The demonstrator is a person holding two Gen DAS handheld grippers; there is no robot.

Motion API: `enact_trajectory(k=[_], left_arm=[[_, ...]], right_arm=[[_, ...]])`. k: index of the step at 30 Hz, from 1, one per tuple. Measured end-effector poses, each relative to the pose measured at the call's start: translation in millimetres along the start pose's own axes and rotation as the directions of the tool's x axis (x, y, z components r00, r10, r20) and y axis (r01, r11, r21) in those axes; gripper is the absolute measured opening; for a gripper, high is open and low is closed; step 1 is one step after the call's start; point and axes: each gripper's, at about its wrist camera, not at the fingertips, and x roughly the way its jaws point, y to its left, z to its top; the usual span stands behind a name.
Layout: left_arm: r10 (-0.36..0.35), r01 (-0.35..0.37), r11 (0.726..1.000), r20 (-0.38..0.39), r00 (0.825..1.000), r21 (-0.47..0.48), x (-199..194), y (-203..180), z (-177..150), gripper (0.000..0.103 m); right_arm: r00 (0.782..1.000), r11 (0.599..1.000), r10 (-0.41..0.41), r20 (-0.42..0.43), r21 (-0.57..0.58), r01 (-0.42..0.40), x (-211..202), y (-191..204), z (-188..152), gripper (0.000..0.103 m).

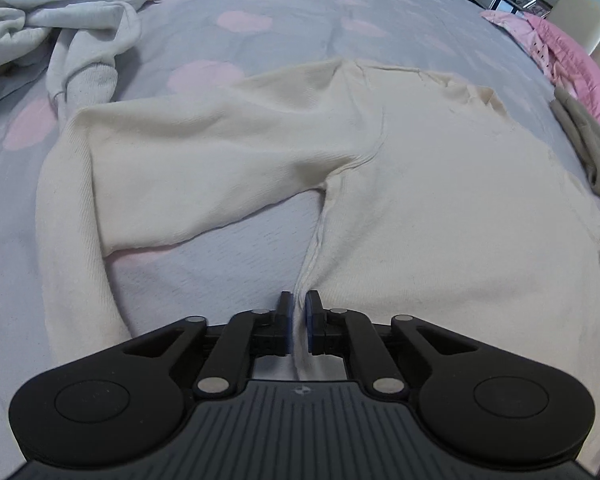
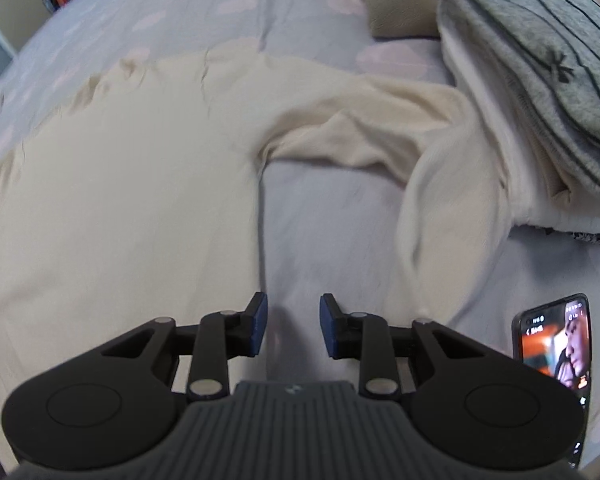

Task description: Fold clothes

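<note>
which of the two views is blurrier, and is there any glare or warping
Right wrist view is blurrier: the cream sweater smears with motion. Left wrist view is sharp, its knit showing. Both bend the bed's edges, fisheye style. No glare; only the phone screen glows.

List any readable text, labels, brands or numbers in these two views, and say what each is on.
No text can be read for certain.
White sweatshirt: small dark print near its edge, too small to read.
Phone: lit screen with small characters along the top, too blurred to read.
Cream sweater: no print showing.
</note>
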Motion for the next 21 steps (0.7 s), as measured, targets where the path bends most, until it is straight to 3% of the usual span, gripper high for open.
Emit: enact_trajectory(k=[6, 11, 13, 15, 18, 21], left_arm=[[-0.009, 0.008, 1.0, 0.059, 0.998, 0.007, 1.8, -8.1, 17.0, 0.016], [0.013, -0.015, 0.999, 0.07, 0.997, 0.029, 12.8, -18.4, 20.8, 0.016], [0.034, -0.04, 0.997, 0.094, 0.995, 0.065, 12.0, -25.7, 19.9, 0.005], [0.058, -0.069, 0.994, 0.119, 0.991, 0.089, 10.5, -31.6, 18.9, 0.002], [0.118, -0.123, 0.992, 0.117, 0.986, 0.032, 9.7, -22.6, 23.1, 0.002], [0.095, -0.087, 0.991, 0.065, 0.993, -0.105, 17.2, 7.0, 30.5, 0.001]], right_arm=[[0.998, 0.986, 0.064, 0.012, 0.151, -0.065, 10.5, -24.3, 14.0, 0.025], [0.998, 0.991, 0.062, 0.015, 0.121, -0.063, 26.7, -10.4, 17.8, 0.025], [0.999, 0.993, 0.051, 0.011, 0.103, -0.052, 29.3, -5.2, 16.5, 0.025], [0.999, 0.994, 0.051, 0.006, 0.095, -0.051, 32.8, -1.0, 15.9, 0.025], [0.998, 0.992, 0.054, 0.012, 0.112, -0.055, 36.8, 1.5, 18.1, 0.025], [0.998, 0.989, 0.055, 0.026, 0.139, -0.058, 38.2, 2.0, 22.0, 0.025]])
